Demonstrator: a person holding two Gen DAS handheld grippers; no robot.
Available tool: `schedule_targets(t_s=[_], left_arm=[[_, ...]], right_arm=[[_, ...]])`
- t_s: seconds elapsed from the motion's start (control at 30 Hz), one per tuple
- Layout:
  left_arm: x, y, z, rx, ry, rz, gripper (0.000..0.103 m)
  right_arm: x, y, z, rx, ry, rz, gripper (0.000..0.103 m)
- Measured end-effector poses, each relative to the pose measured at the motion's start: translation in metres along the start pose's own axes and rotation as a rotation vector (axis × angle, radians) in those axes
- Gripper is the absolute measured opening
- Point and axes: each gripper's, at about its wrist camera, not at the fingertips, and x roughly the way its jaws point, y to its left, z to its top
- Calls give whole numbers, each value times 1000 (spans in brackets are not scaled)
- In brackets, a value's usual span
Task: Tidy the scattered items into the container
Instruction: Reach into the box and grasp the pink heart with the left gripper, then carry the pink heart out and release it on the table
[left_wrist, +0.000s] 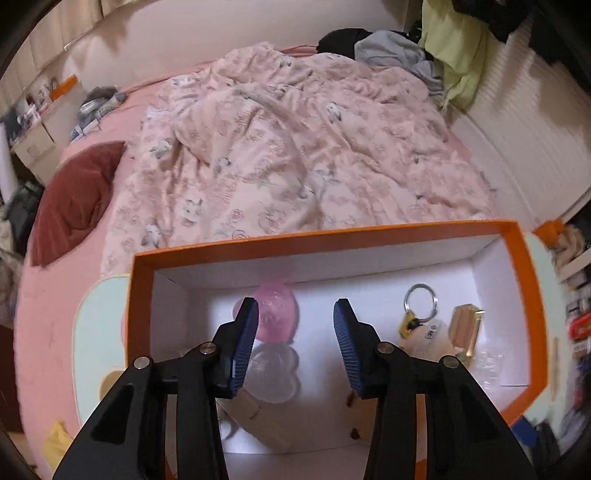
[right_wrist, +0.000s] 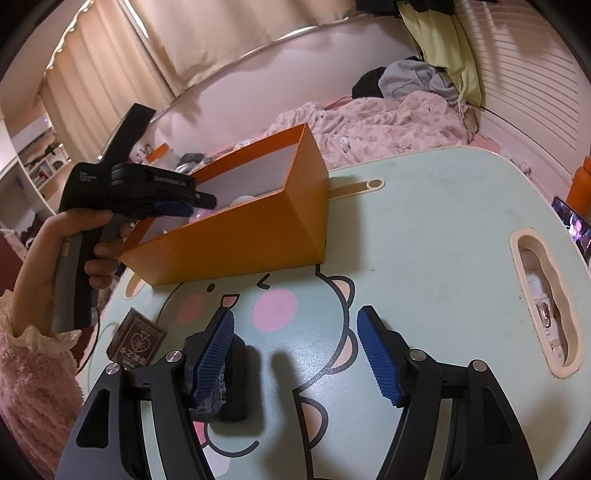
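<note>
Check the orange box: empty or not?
Not empty. The box holds a pink disc, a key ring and other small items.

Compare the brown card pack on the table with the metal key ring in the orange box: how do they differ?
The card pack is a brown, flat rectangle; the key ring is a silvery open hoop. The card pack lies on the table, outside the orange box; the key ring lies inside it. Both are small and lie loose.
</note>
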Motion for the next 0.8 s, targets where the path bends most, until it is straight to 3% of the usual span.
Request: schedule_targets(t_s=[0.07, 0.2, 0.47, 0.67, 0.8], left_arm=[[6, 4, 0, -22, 10, 50, 44], [14, 8, 0, -22, 39, 57, 42], [22, 14, 7, -39, 89, -34, 38], [13, 13, 3, -29, 40, -83, 38], [-17, 19, -1, -66, -29, -201, 38]], right_arm=[[0, -1, 0, 3, -1, 4, 70], [0, -1, 2, 6, -2, 7, 70], [0, -3, 0, 9, -1, 18, 71], [-1, -3, 0, 12, 0, 19, 71], [-1, -3, 0, 11, 0, 19, 71]])
